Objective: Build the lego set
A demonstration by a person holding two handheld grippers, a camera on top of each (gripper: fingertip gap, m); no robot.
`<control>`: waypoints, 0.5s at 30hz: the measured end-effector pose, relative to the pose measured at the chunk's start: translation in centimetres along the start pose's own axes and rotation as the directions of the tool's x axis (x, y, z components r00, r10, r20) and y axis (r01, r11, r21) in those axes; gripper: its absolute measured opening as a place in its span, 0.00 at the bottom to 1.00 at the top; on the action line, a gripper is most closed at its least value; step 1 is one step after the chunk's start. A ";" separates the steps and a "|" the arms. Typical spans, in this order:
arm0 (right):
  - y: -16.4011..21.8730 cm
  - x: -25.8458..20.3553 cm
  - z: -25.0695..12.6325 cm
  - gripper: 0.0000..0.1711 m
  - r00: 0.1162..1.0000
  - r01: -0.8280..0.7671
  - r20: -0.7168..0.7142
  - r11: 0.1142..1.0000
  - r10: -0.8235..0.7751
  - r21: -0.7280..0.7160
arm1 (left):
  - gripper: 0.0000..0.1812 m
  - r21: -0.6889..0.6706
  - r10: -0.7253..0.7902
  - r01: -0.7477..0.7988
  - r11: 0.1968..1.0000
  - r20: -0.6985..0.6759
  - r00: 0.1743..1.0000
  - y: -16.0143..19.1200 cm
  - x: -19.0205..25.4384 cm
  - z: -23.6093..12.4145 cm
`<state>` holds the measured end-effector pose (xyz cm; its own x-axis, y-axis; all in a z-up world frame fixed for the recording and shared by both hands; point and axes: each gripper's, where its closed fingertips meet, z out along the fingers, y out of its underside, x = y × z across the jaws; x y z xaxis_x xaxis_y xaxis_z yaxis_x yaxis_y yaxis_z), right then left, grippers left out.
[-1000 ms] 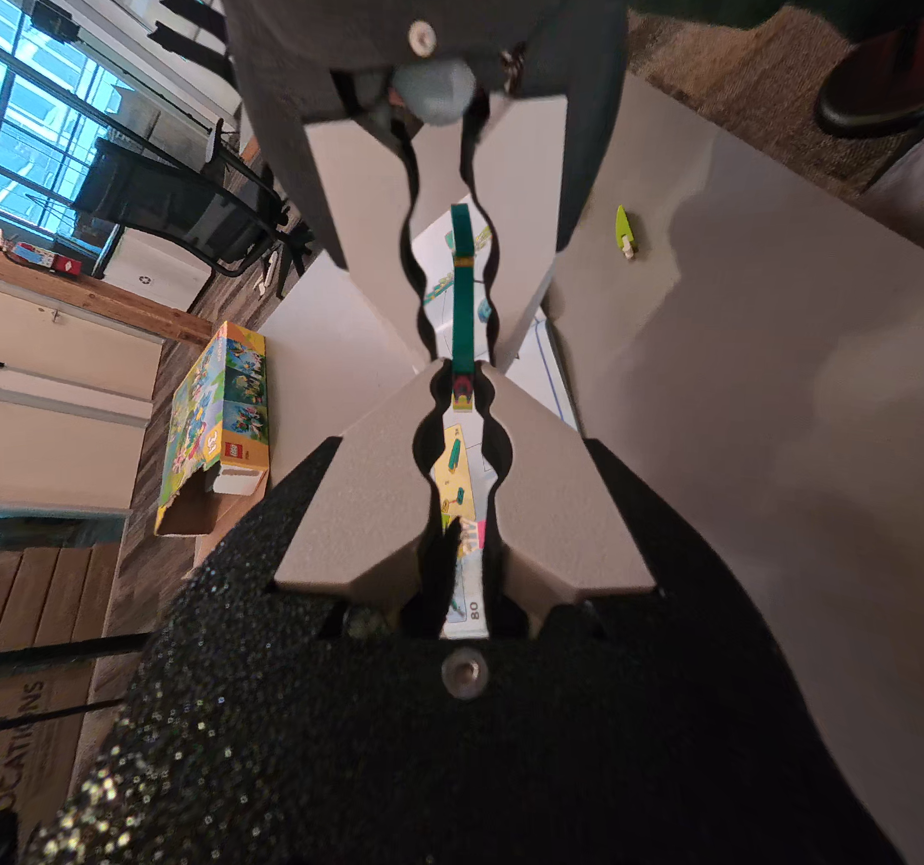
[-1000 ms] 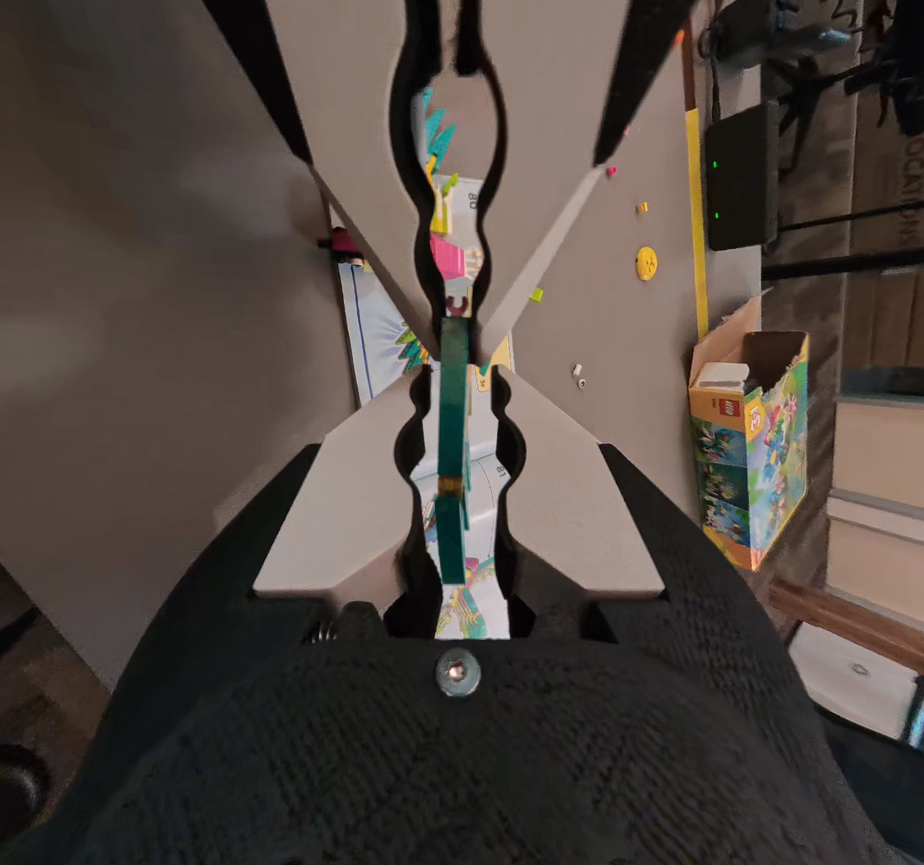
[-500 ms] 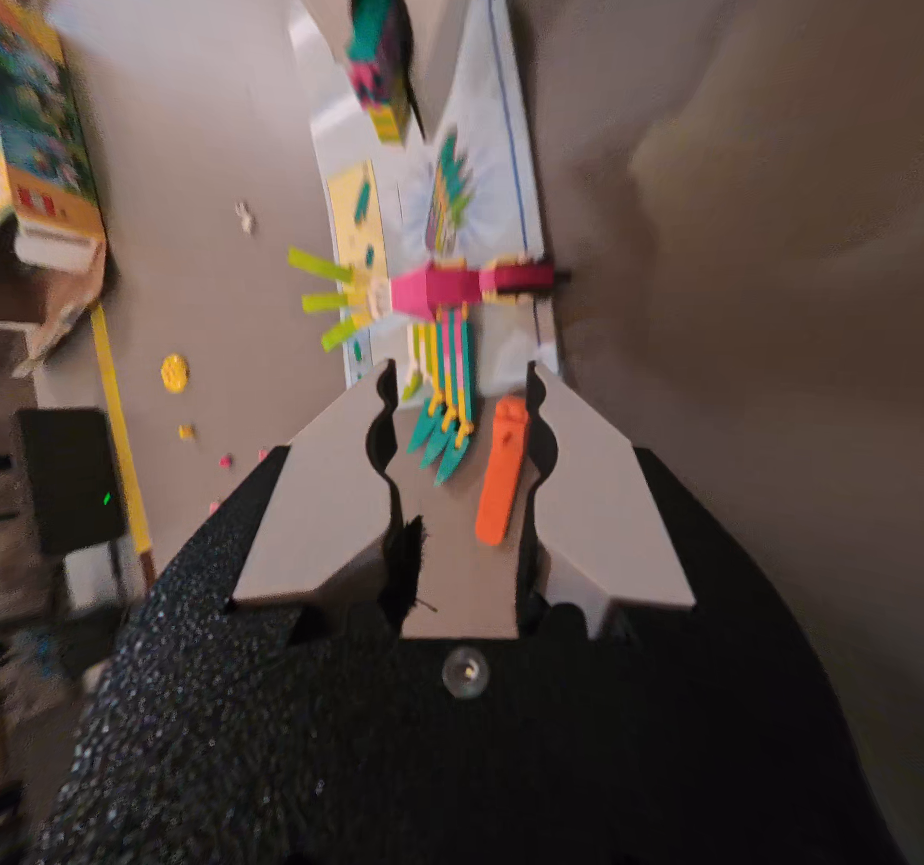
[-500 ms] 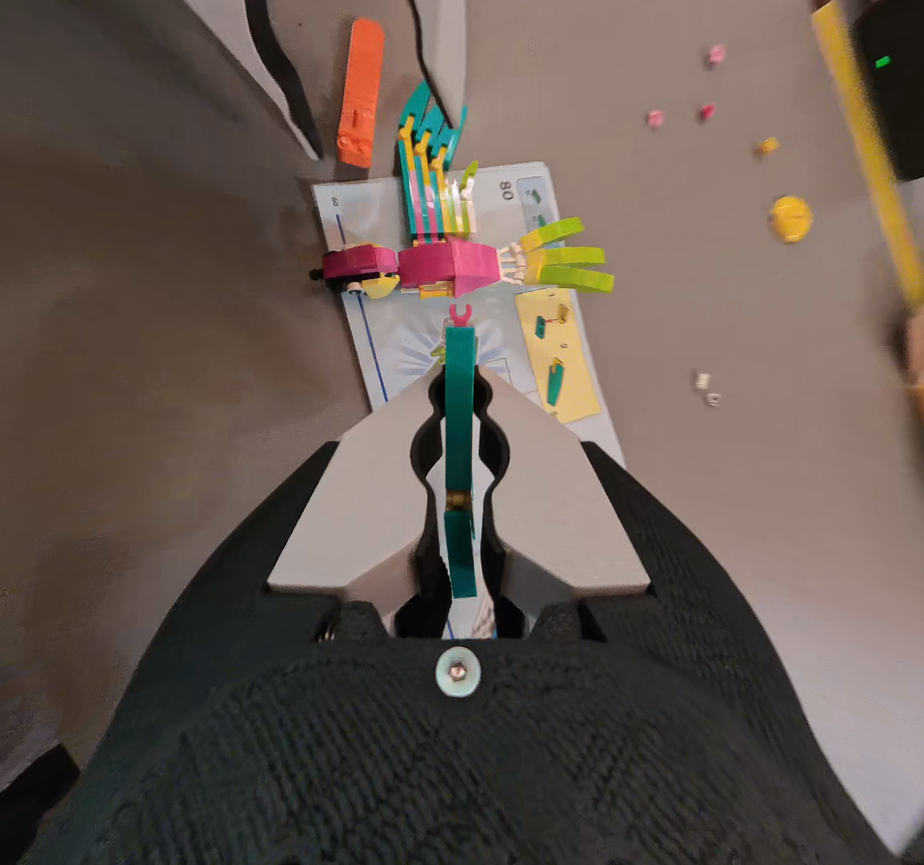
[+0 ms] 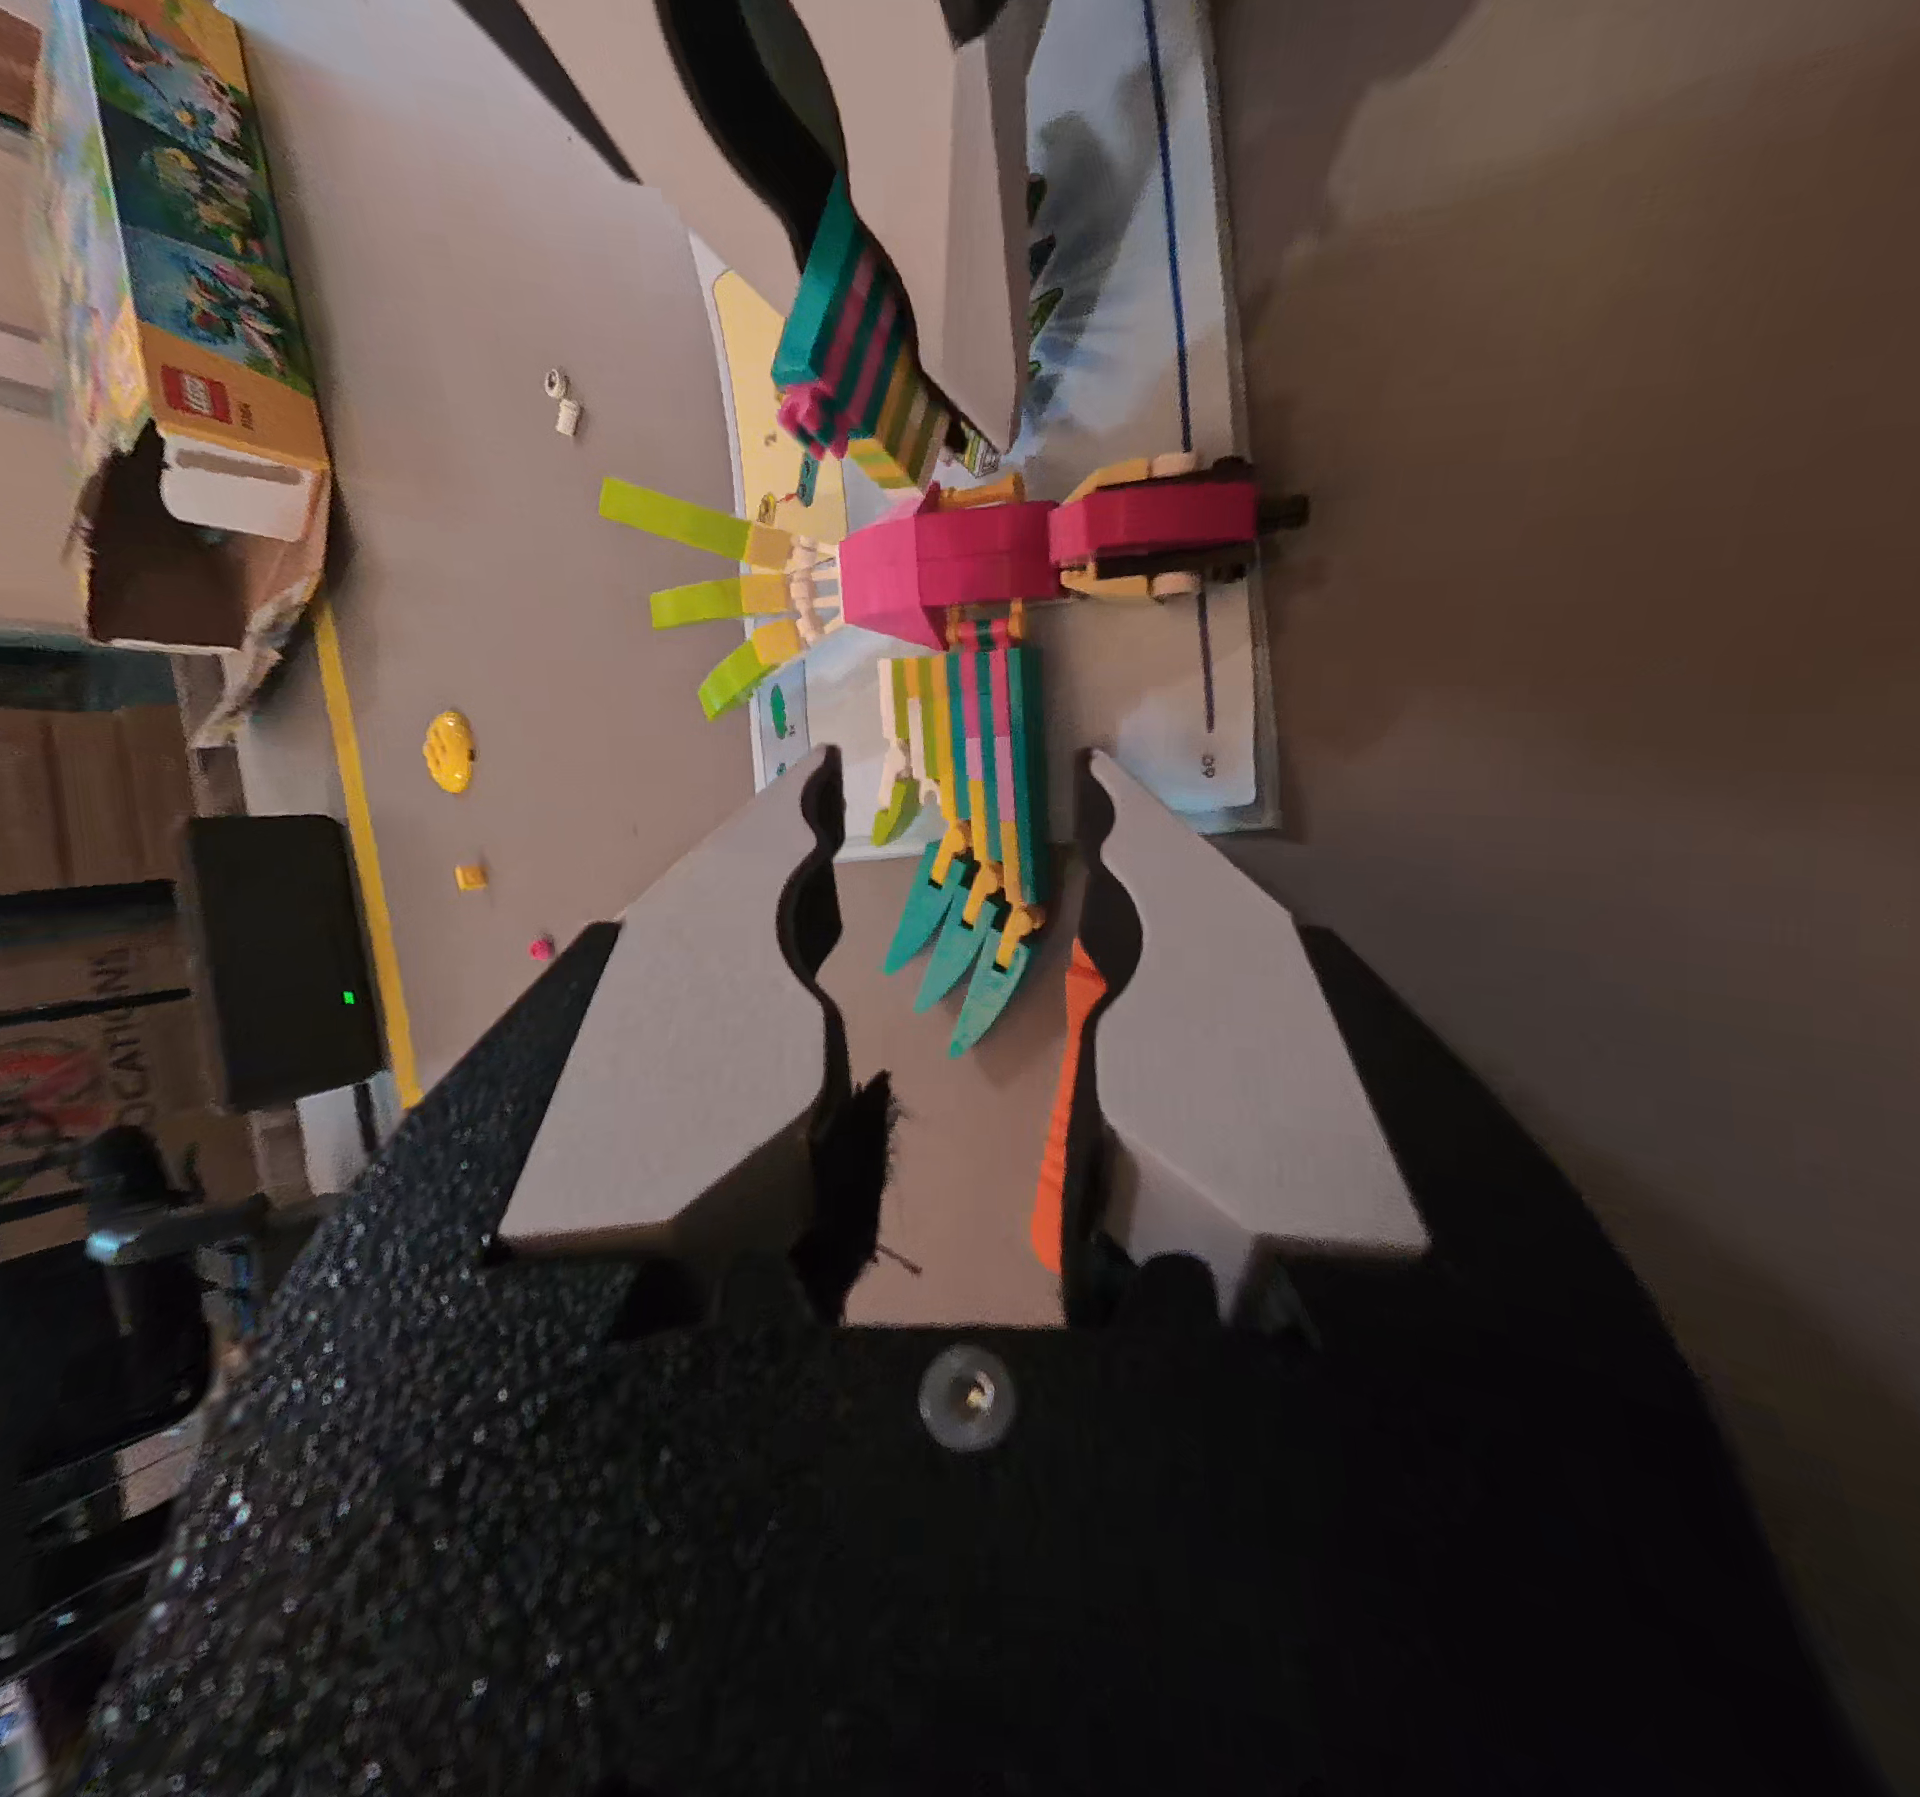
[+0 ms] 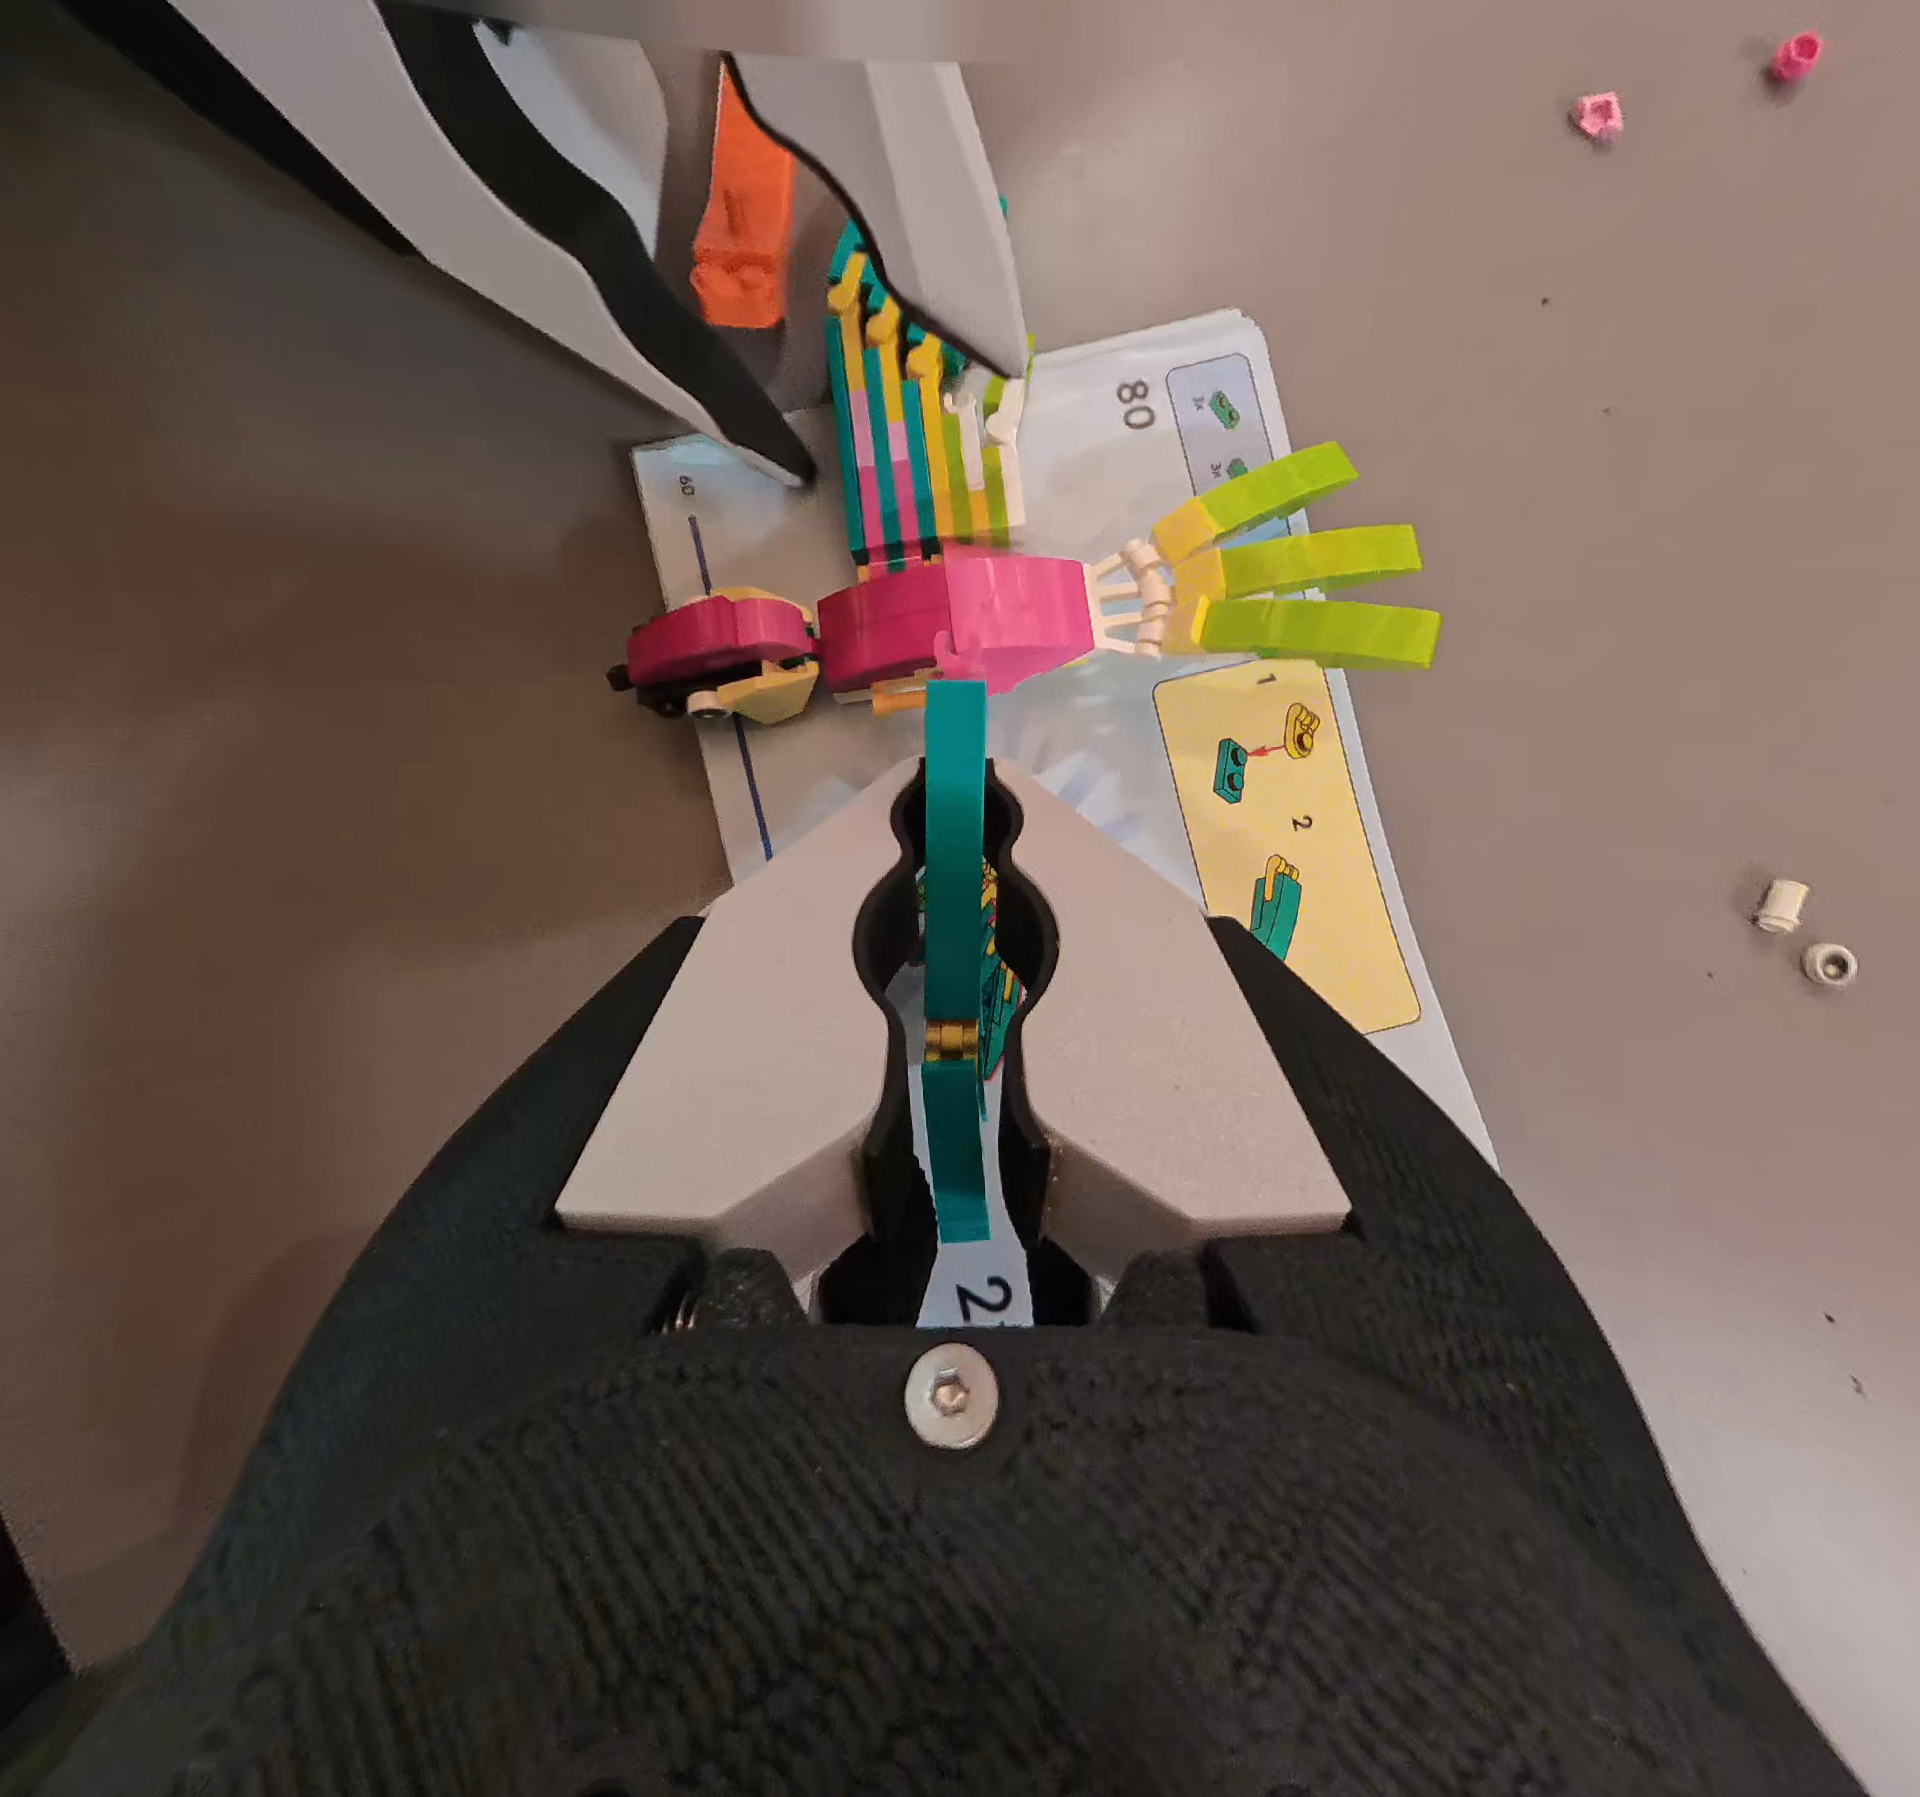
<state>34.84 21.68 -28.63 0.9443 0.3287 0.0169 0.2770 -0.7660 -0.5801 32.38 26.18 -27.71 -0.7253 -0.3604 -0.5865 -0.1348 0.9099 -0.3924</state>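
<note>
A lego bird with a magenta body [image 5: 945, 563] [image 6: 966, 615], lime tail strips [image 5: 675, 594] [image 6: 1309, 584] and one striped wing [image 5: 966, 771] [image 6: 904, 459] lies on the open instruction booklet [image 5: 1143, 293] [image 6: 1288, 812]. My right gripper [image 6: 956, 771] [image 5: 894, 397] is shut on a second striped teal wing [image 6: 956, 843] [image 5: 852, 334], held edge-on with its pink clip end at the bird's side. My left gripper [image 5: 961, 771] [image 6: 904, 422] is open and empty, its fingers either side of the attached wing.
An orange brick separator [image 5: 1060, 1103] [image 6: 743, 220] lies by the left gripper's right finger. On the grey table [image 5: 1558, 604] are loose small pieces [image 6: 1782, 906] [image 6: 1597, 114] and a yellow piece [image 5: 449, 752]. The lego box [image 5: 177, 241] and a black device [image 5: 281, 958] stand beyond the table's edge. Across from one pair of fingers to the other is roughly 6 centimeters.
A second ago both grippers met tip to tip on the teal wing, held up. The left let go and opened. Both have swung down towards the bird and moved closer to it.
</note>
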 end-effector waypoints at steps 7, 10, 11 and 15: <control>-0.3 0.7 -1.1 0.03 0.996 0.066 -0.056 0.996 -0.063 0.052 | 0.14 -0.044 0.134 -0.132 0.990 0.062 0.989 -0.2 -0.2 0.7; -0.4 1.3 -1.5 0.03 0.993 0.083 -0.093 0.993 -0.075 0.080 | 0.06 -0.078 0.170 -0.165 0.983 0.069 0.983 0.1 0.0 1.0; -0.4 1.5 -1.6 0.03 0.991 0.090 -0.111 0.992 -0.080 0.087 | 0.05 -0.090 0.172 -0.165 0.982 0.083 0.982 0.3 -0.2 1.0; -0.5 2.1 -2.1 0.04 0.978 0.139 -0.172 0.984 -0.119 0.114 | 0.03 -0.081 0.109 -0.098 0.992 0.133 0.985 0.0 -1.3 0.2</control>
<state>37.11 21.57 -26.59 0.9212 0.3170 0.2257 0.3839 -0.6449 -0.6609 33.44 26.58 -27.04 -0.6397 -0.2836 -0.7144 -0.1170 0.9545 -0.2741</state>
